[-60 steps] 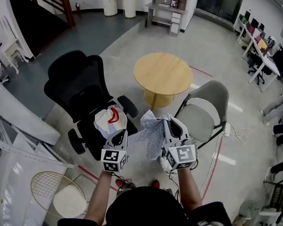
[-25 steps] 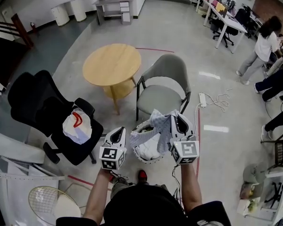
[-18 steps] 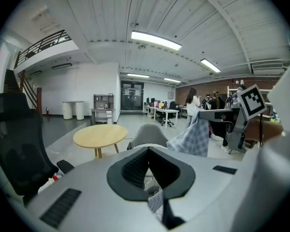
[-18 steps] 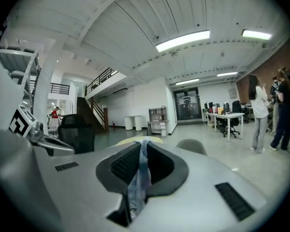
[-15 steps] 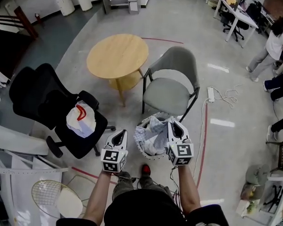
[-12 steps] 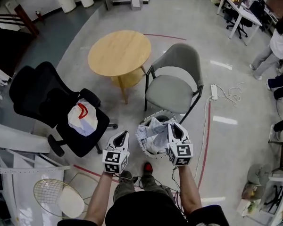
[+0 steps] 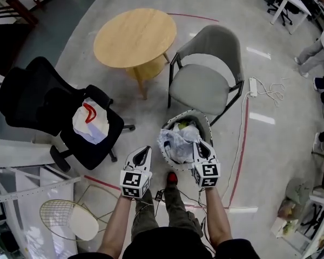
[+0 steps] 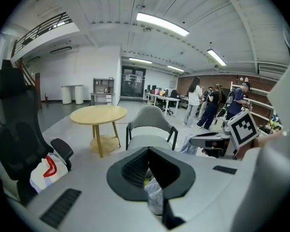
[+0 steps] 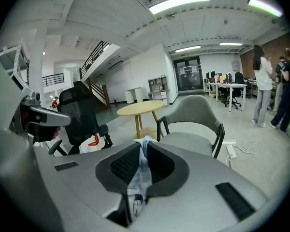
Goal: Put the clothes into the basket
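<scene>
A white round basket (image 7: 190,113) stands on the floor in front of a grey chair, with clothes inside. My right gripper (image 7: 199,145) (image 9: 144,141) is shut on a light blue checked cloth (image 7: 175,143) (image 9: 140,172), which hangs down into the basket's near side. My left gripper (image 7: 144,150) (image 8: 148,150) hovers left of the basket, its jaws together with nothing between them. A white garment with a red stripe (image 7: 90,124) (image 8: 47,171) lies on the seat of a black office chair.
The black office chair (image 7: 36,99) stands to the left, the grey chair (image 7: 208,74) and a round wooden table (image 7: 135,35) beyond the basket. A power strip with cable (image 7: 254,87) lies to the right. A gold wire stool (image 7: 69,222) stands at lower left. People stand at the right edge.
Both grippers have sunk toward the floor. The blue cloth, held above the basket before, now hangs into it. The garment on the black chair has not moved.
</scene>
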Demonstrator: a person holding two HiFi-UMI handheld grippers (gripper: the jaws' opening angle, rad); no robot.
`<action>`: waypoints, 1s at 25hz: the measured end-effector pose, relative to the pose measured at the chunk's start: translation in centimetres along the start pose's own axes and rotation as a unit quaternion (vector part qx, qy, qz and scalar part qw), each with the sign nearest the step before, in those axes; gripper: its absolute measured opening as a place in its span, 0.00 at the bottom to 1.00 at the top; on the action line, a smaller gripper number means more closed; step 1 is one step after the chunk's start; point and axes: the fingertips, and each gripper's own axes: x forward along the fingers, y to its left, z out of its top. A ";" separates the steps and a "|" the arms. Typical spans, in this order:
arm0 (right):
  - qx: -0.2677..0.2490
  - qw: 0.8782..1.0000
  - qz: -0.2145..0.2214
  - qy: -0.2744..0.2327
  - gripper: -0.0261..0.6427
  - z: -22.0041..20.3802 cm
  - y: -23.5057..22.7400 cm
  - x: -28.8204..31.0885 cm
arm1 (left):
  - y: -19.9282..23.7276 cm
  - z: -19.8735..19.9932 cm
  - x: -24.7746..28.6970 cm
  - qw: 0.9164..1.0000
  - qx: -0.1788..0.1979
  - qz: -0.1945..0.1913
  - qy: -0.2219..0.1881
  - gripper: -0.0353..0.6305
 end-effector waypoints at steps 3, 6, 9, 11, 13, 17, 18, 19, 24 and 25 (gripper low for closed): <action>-0.002 1.000 -0.005 0.031 0.11 -2.8 -0.2 1.4 | 0.3 -2.0 0.7 1.000 -0.010 -0.004 0.013 0.06; 0.002 0.998 -0.011 0.058 0.11 -5.6 -0.5 2.7 | 0.6 -4.0 1.2 0.999 -0.017 -0.007 0.029 0.06; 0.008 0.997 -0.017 0.081 0.11 -8.0 -0.6 3.6 | 0.9 -5.6 1.7 0.999 -0.019 -0.011 0.043 0.06; 0.013 0.995 -0.022 0.092 0.11 -9.2 -0.8 4.1 | 1.1 -6.1 2.0 0.999 -0.021 -0.014 0.046 0.06; 0.018 0.995 -0.024 0.100 0.11 -10.0 -0.9 4.4 | 1.4 -6.4 2.2 0.998 -0.022 -0.016 0.049 0.06; 0.033 0.992 -0.017 0.121 0.11 -11.1 -0.7 4.7 | 1.8 -6.8 2.4 0.998 -0.024 -0.016 0.055 0.06; 0.041 0.991 -0.016 0.126 0.12 -11.4 -0.8 4.8 | 1.9 -6.9 2.4 0.998 -0.024 -0.015 0.057 0.06; 0.049 0.990 -0.014 0.131 0.13 -11.6 -0.8 4.8 | 2.0 -6.8 2.5 0.998 -0.025 -0.015 0.058 0.06; 0.077 0.985 -0.001 0.157 0.31 -12.8 -0.9 4.9 | 2.4 -6.5 2.6 0.998 -0.026 -0.012 0.057 0.06; 0.079 0.984 0.001 0.160 0.34 -13.0 -0.8 4.9 | 2.4 -6.5 2.6 0.998 -0.027 -0.011 0.059 0.06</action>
